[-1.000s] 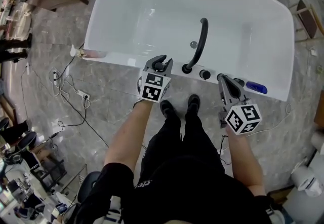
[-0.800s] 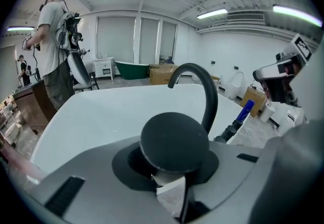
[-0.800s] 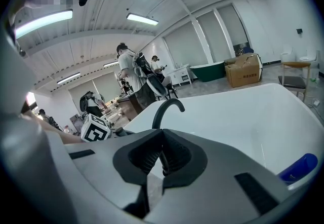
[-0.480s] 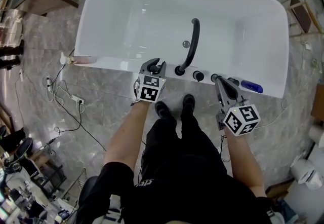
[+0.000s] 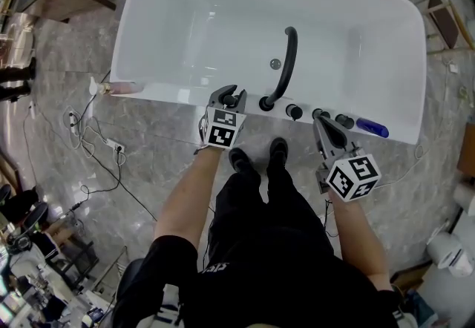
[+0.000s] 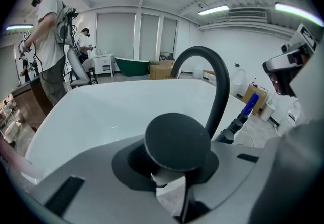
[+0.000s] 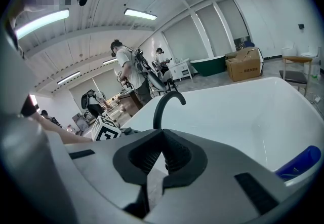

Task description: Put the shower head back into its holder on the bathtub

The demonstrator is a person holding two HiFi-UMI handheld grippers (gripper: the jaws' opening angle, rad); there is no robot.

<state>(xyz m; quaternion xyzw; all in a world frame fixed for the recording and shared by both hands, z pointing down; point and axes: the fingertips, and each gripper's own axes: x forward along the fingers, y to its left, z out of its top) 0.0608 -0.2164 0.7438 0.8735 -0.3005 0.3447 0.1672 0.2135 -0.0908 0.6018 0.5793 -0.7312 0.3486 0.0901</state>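
Note:
The white bathtub [image 5: 171, 93] lies below me, with a black arched spout [image 5: 286, 67] rising from its near rim. My left gripper [image 5: 231, 99] sits at that rim just left of the spout's base, shut on the black round shower head [image 6: 177, 139]. A pale stem shows under the disc between the jaws, and the holder beneath is hidden. My right gripper [image 5: 319, 120] is shut with nothing in it, its tip by the black knobs [image 5: 344, 121] on the rim. In the right gripper view the pads [image 7: 174, 159] meet, with the spout [image 7: 161, 106] beyond.
A blue bottle-like thing [image 5: 372, 127] lies on the rim to the right of the knobs. Cables and a power strip [image 5: 111, 142] trail across the marble floor at the left. My shoes [image 5: 260, 156] stand against the tub. Other people [image 6: 48, 30] work further back in the room.
The left gripper has sunk a little toward the rim with the shower head still in it. The right gripper has stayed by the knobs. The head view has shifted slightly.

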